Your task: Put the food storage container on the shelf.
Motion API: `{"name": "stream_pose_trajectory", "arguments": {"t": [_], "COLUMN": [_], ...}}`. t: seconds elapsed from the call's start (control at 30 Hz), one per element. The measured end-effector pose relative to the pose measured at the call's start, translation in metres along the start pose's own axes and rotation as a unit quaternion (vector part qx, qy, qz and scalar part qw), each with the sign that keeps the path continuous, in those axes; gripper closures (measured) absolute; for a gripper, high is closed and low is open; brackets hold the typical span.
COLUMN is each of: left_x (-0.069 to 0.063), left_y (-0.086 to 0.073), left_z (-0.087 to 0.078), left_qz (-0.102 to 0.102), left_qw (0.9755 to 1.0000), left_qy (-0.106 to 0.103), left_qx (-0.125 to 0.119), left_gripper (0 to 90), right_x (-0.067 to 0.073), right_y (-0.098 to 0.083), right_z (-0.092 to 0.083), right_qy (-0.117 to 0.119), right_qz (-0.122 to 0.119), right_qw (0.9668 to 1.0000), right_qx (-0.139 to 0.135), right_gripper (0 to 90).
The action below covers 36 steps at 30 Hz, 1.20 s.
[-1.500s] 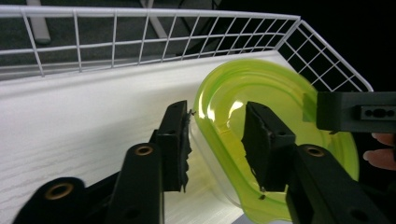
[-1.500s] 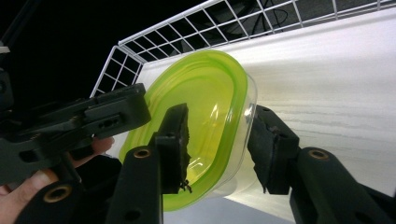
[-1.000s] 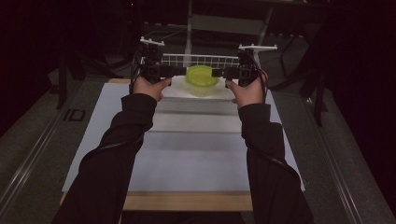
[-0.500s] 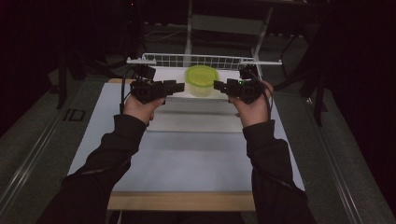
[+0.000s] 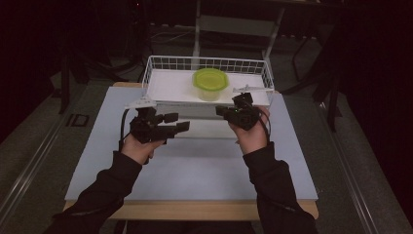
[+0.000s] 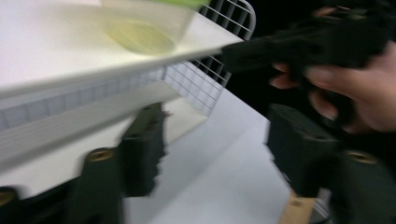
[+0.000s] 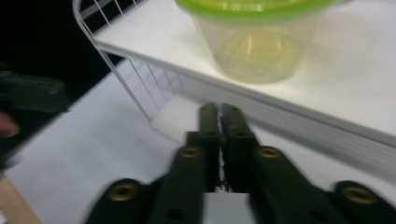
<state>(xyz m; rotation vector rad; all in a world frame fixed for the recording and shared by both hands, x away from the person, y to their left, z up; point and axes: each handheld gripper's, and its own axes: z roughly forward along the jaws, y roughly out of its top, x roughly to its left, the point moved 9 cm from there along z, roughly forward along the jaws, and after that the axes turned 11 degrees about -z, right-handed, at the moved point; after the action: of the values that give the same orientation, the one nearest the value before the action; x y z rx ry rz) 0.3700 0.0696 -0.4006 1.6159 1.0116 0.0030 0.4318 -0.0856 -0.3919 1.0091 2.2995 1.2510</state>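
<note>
Both hand-held grippers (image 5: 181, 123) (image 5: 221, 111) nearer; one container (image 5: 210, 83).

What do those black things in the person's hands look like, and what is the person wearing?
Each hand holds a chunky black gripper: the left gripper and the right gripper. Both end in two flat black jaws with brass-coloured screw holes near their base. A pale three-cornered plate sits on top of each one, and a black cable trails from each. The person wears long dark sleeves.

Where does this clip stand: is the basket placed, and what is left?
Done: the basket sits at the table's far edge, the tub upright inside. In hand: nothing; the left gripper is open, the right gripper shut on nothing, both short of the basket. Left: nothing obvious.
</note>
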Motion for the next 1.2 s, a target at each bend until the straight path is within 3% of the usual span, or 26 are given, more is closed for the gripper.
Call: {"name": "stream_pose_trajectory", "arguments": {"t": [0.03, 0.1, 0.23, 0.33, 0.43, 0.57, 1.2], "left_x": [0.002, 0.004, 0.012, 0.012, 0.011, 0.012, 0.011], "left_y": [-0.007, -0.017, -0.041, -0.060, -0.076, -0.091, -0.095], "left_z": [-0.001, -0.001, 0.007, 0.012, 0.014, 0.017, 0.016], "left_qz": [0.005, 0.012, 0.037, 0.047, 0.054, 0.047, 0.059], "left_qw": [1.0000, 0.9999, 0.9986, 0.9982, 0.9979, 0.9985, 0.9978], "left_qy": [0.002, 0.005, 0.037, 0.036, 0.035, 0.028, 0.028], "left_qx": [-0.003, -0.007, -0.006, 0.001, -0.001, -0.009, -0.014], "left_gripper": [29.0, 26.6, 13.8, 1.6, 1.6, 1.6, 1.6], "right_x": [0.000, -0.002, -0.008, -0.014, -0.015, -0.017, -0.028], "right_y": [-0.001, -0.001, 0.002, 0.006, 0.009, 0.013, 0.021], "right_z": [0.004, 0.009, 0.017, 0.020, 0.025, 0.031, 0.050], "right_qy": [-0.005, -0.019, -0.028, -0.029, -0.027, -0.029, -0.041], "right_qz": [-0.006, -0.010, -0.002, 0.008, 0.009, 0.010, 0.019], "right_qw": [1.0000, 0.9998, 0.9996, 0.9994, 0.9995, 0.9994, 0.9990], "right_qx": [0.001, -0.004, -0.009, -0.018, -0.016, -0.014, -0.004], "right_gripper": [89.8, 89.9, 89.9, 89.8, 89.8, 89.7, 85.1]}}
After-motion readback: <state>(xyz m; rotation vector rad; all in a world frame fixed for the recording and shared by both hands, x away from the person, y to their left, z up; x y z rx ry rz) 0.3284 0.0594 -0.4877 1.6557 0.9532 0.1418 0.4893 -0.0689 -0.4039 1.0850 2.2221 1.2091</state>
